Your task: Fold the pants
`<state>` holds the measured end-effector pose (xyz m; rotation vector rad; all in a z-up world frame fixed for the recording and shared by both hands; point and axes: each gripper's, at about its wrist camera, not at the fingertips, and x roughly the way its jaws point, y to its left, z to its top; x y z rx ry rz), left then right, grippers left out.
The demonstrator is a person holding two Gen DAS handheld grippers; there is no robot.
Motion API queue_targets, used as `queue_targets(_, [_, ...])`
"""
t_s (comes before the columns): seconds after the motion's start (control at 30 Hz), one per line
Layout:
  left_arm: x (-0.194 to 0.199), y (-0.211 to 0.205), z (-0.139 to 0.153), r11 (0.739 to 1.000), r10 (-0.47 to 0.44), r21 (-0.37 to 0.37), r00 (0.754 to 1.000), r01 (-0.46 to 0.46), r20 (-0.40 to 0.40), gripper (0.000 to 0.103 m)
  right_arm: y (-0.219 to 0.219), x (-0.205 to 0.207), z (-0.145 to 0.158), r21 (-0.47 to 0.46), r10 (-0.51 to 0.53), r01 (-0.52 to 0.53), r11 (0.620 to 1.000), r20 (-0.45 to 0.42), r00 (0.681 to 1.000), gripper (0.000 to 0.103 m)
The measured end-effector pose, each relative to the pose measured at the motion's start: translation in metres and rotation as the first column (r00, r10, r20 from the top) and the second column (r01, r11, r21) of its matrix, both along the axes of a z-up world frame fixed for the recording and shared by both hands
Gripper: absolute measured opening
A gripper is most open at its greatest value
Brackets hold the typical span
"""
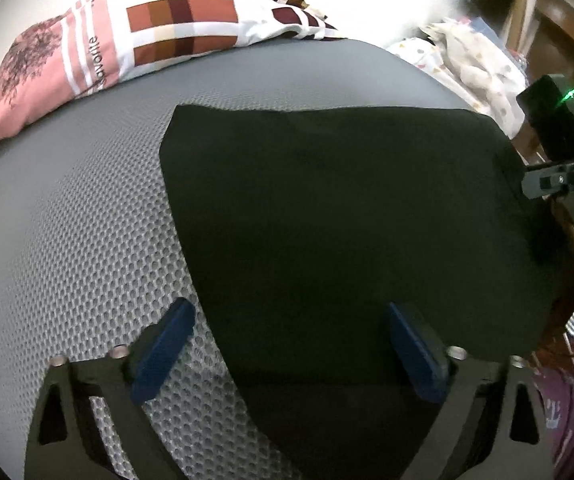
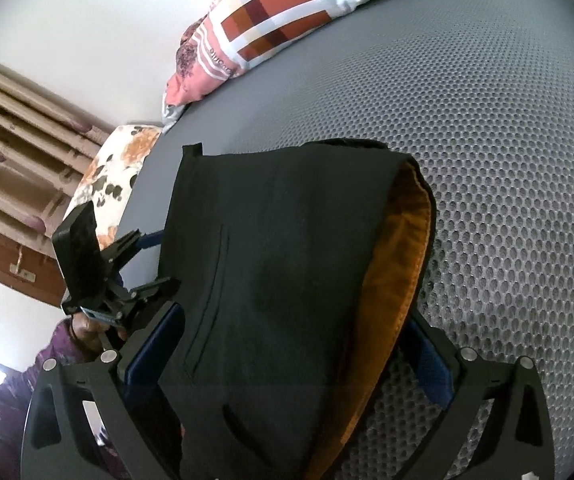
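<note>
The pants [image 1: 347,216] lie folded small on the mat [image 1: 67,220], both claws, left [image 1: 291,352] and right [image 2: 287,364], wide apart over them, so little seems left.

Pants [image 1: 339,216] on the mattress [image 1: 87,208], pillow [image 1: 99,44] behind them against the wall.
</note>
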<state>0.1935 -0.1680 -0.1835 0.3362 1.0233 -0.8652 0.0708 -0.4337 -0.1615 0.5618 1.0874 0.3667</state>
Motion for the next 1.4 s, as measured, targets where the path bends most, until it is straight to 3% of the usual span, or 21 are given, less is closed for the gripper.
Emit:
queue_targets(0.1, [0.003,-0.002,0.003,1.000,0.008,-0.001,1.000,-0.008,-0.008,0.077,0.002,0.000,0.000,-0.015,0.018,-0.018,1.000,0.002,1.000,0.103])
queue_targets(0.2, [0.008,0.003,0.005,0.999,0.023,-0.022,0.999,-0.023,-0.023,0.065,0.003,0.001,0.000,-0.029,0.022,-0.022,0.999,0.006,1.000,0.096])
queue_targets(0.27, [0.012,0.009,0.007,0.998,0.038,-0.040,0.998,-0.040,-0.040,0.052,0.004,0.002,0.000,-0.043,0.010,-0.010,0.999,0.006,1.000,0.082])
queue_targets(0.3, [0.015,0.010,0.007,0.998,0.039,-0.046,0.998,-0.041,-0.048,0.050,0.002,0.002,-0.001,-0.052,-0.004,0.004,0.999,0.002,1.000,0.060])
queue_targets(0.33, [0.016,0.012,0.008,0.998,0.038,-0.049,0.998,-0.041,-0.056,0.048,-0.001,0.002,-0.002,-0.062,-0.016,0.015,0.998,-0.005,1.000,0.048])
queue_targets(0.37, [0.017,0.012,0.008,0.998,0.035,-0.048,0.998,-0.038,-0.059,0.047,-0.007,0.002,-0.004,-0.046,-0.033,0.032,0.998,-0.012,0.999,0.046])
queue_targets(0.5, [0.023,0.014,0.008,0.999,0.026,-0.041,0.996,-0.029,-0.086,0.052,-0.017,0.001,-0.009,0.010,-0.043,0.043,0.999,-0.026,0.999,0.045])
queue_targets(0.57, [0.029,0.020,0.006,0.998,0.033,-0.044,0.993,-0.038,-0.112,0.063,-0.019,0.001,-0.008,0.020,-0.035,0.036,0.999,-0.034,0.999,0.050])
queue_targets(0.73, [0.033,0.025,0.006,0.995,-0.044,-0.093,0.985,0.029,-0.169,0.065,-0.029,0.002,-0.009,0.037,0.001,0.002,0.999,-0.070,0.998,0.054])
queue_targets(0.9, [0.047,0.021,0.003,0.977,-0.119,-0.207,0.947,0.058,-0.297,0.067,-0.037,0.009,-0.016,0.165,0.034,-0.015,0.986,-0.108,0.994,0.065])
queue_targets(1.07, [0.061,0.044,-0.006,0.943,-0.142,-0.332,0.891,-0.011,-0.432,0.067,-0.031,0.011,-0.026,0.327,0.064,-0.042,0.944,-0.055,0.996,0.065])
queue_targets(1.23, [0.062,0.048,-0.001,0.954,-0.200,-0.294,0.868,0.066,-0.455,0.067,-0.031,0.008,-0.023,0.258,0.123,-0.092,0.962,-0.106,0.987,0.059])
queue_targets(1.3, [0.064,0.043,-0.001,0.951,-0.202,-0.303,0.859,0.058,-0.471,0.067,-0.035,0.009,-0.026,0.292,0.120,-0.080,0.953,-0.120,0.986,0.058])
queue_targets(1.4, [0.068,0.037,-0.005,0.937,-0.197,-0.350,0.835,0.005,-0.513,0.068,-0.027,0.012,-0.023,0.269,0.123,-0.096,0.958,-0.083,0.989,0.062])
